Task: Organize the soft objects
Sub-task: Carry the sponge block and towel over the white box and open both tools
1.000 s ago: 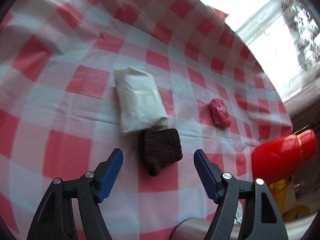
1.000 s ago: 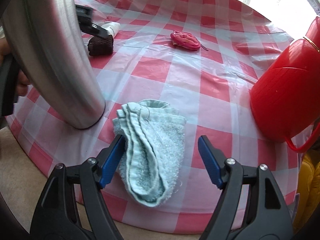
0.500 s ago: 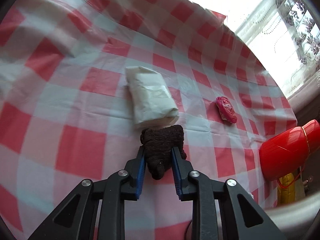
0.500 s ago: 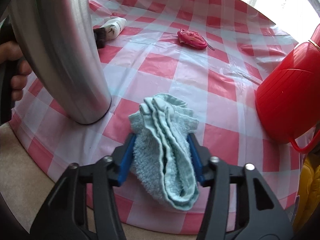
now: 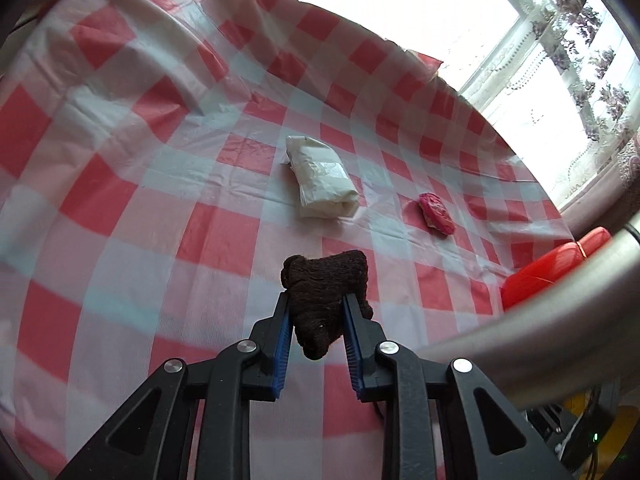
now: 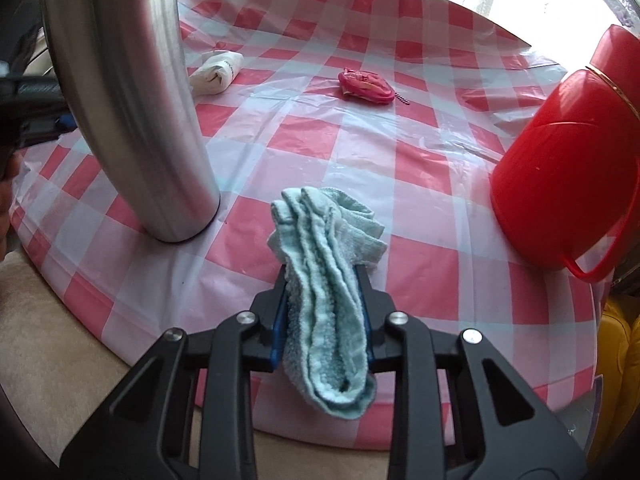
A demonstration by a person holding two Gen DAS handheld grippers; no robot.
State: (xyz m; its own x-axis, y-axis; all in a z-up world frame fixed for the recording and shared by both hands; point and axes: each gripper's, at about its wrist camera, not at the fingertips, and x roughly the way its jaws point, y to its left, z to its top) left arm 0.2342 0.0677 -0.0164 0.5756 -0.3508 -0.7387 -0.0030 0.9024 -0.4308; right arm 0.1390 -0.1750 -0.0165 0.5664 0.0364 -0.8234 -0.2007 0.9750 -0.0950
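Observation:
My left gripper [image 5: 315,298] is shut on a dark brown knitted cloth [image 5: 326,276], which hangs between the blue pads above the red-and-white checked tablecloth [image 5: 120,200]. Beyond it lie a white folded packet [image 5: 320,180] and a small pink pouch [image 5: 436,208]. In the right wrist view my right gripper [image 6: 323,272] is closing on a folded light blue towel [image 6: 324,240] near the table's front edge, with the pads pressing its sides. The packet [image 6: 216,72] and the pouch [image 6: 366,86] lie further back there.
A tall steel flask [image 6: 132,100] stands left of the towel, and its side shows in the left wrist view [image 5: 540,320]. A red plastic jug [image 6: 568,168] stands at the right, also in the left wrist view [image 5: 552,268]. A window lies beyond the table.
My left gripper shut on the brown cloth and lifted it back from the white packet. My right gripper closed from wide open onto the blue towel, bunching it.

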